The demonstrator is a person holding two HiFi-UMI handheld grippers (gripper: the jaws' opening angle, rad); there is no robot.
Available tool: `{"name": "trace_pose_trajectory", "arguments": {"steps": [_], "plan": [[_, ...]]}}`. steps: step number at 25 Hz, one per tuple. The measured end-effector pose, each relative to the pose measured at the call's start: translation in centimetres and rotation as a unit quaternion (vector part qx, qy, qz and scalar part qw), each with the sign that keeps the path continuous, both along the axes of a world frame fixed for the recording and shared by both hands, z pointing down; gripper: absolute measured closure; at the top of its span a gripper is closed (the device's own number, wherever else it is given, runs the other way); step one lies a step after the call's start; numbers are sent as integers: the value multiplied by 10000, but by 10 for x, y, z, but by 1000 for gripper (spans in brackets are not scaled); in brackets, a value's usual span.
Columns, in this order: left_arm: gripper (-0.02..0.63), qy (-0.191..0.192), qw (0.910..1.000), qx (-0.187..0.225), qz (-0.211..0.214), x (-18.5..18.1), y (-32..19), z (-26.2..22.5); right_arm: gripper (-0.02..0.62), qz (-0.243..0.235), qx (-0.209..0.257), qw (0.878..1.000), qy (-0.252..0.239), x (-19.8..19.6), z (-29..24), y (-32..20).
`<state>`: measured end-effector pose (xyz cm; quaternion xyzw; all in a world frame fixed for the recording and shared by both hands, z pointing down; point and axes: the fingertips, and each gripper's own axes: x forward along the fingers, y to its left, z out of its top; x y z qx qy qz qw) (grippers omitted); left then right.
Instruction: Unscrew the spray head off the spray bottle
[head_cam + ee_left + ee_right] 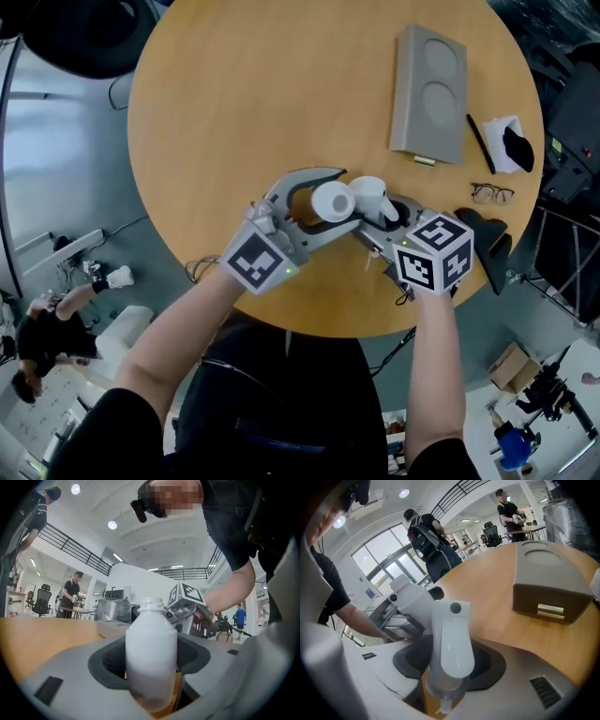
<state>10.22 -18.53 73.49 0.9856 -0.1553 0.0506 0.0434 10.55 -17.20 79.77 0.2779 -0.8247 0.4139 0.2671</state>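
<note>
- Closest in, the left claw (323, 202) is clamped across the body of the white spray bottle (151, 653). Its jaws stand wide because the bottle fills them, with the dark pads pressed on both sides.
- Look at the bottle's top in the left gripper view: a bare threaded neck with nothing screwed on it. By my read the unscrewing is done.
- Right beside it, the right claw (447, 670) grips the white spray head (451, 634), jaws part closed on its narrow lower end. A short stub of tube pokes out below the pads.
- In the head view the two pieces sit just beside each other over the near edge of the round wooden table (262, 94). I can't tell from there whether they touch, but the right gripper view puts the bottle behind the head, not joined to it.
- So the step in hand looks like the finish: head off, one part in each claw, neither resting on the wood yet.
- The next move calls for setting each piece down. The bottle should go base first so it stays upright, and the head needs room for its tube before the jaws open.
- One risk is that the open neck tips if the left claw lets go early.
- Further out a grey box (429, 94) lies flat with two round recesses in its top, and a dark pen (480, 142) lies just beside it.
- A pair of glasses (492, 193) rests near the table's right rim, well apart from both claws.
</note>
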Motion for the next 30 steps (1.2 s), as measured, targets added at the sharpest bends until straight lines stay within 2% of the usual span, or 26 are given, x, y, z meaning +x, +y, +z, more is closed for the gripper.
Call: {"name": "trace_pose_trajectory", "arguments": {"steps": [5, 11, 18, 19, 21, 22, 25, 27, 30], "plan": [[302, -171, 9998, -81, -10, 2, -10, 21, 385, 67, -89, 9999, -50, 5, 16, -7], [301, -558, 9982, 80, 210, -4, -5, 32, 383, -121, -94, 9997, 170, 1, 29, -5], [291, -575, 9981, 6, 229, -13, -4, 34, 359, -328, 126, 9982, 491, -5, 34, -7], [288, -575, 9980, -6, 244, -14, -4, 33, 334, -351, 222, 9974, 596, -5, 34, -9], [285, -613, 9977, -38, 290, -18, -4, 33, 243, -435, 400, 9949, 819, -6, 35, -11], [278, -640, 9974, -34, 318, -20, -3, 33, 224, -474, 453, 9938, 895, -7, 35, -11], [273, -697, 9969, -15, 357, -24, 1, 29, 214, -436, 555, 9923, 1013, -7, 34, -12], [264, -715, 9969, 11, 324, -26, 2, 25, 173, -344, 626, 9912, 1117, -5, 33, -14], [262, -734, 9970, 80, 220, -28, 3, 20, 147, -221, 756, 9882, 1317, 4, 31, -18]]}}
